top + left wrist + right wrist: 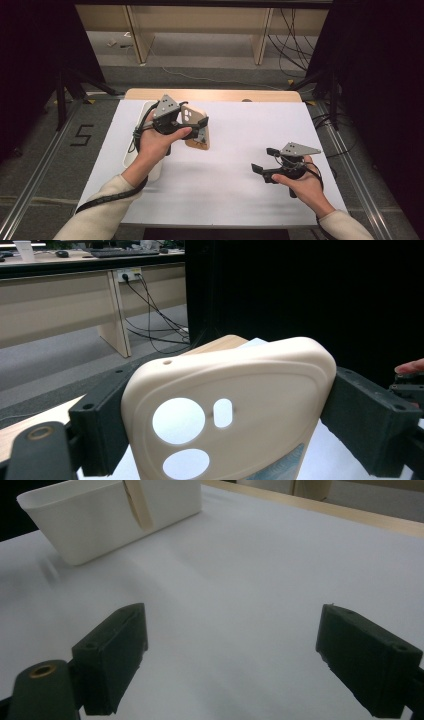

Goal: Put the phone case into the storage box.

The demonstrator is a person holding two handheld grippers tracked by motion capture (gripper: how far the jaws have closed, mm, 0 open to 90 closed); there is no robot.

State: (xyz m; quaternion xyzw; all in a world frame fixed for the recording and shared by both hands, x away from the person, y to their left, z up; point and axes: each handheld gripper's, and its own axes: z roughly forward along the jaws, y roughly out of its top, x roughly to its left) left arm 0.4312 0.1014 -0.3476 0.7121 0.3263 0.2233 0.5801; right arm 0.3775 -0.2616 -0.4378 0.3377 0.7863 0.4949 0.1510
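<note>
The phone case is sitting between the left tool's jaws, which are gripping it by its two long sides, lifted above the far left part of the worktop. It looks light, thin and somewhat flexible, with a smooth shell that could slip or bow if squeezed hard; the stiffer side rims are the safest place to hold. A white bin is standing just left of it, near the worktop's left edge. The right tool is hovering empty, jaws wide, over the near right, where open room is lying.
</note>
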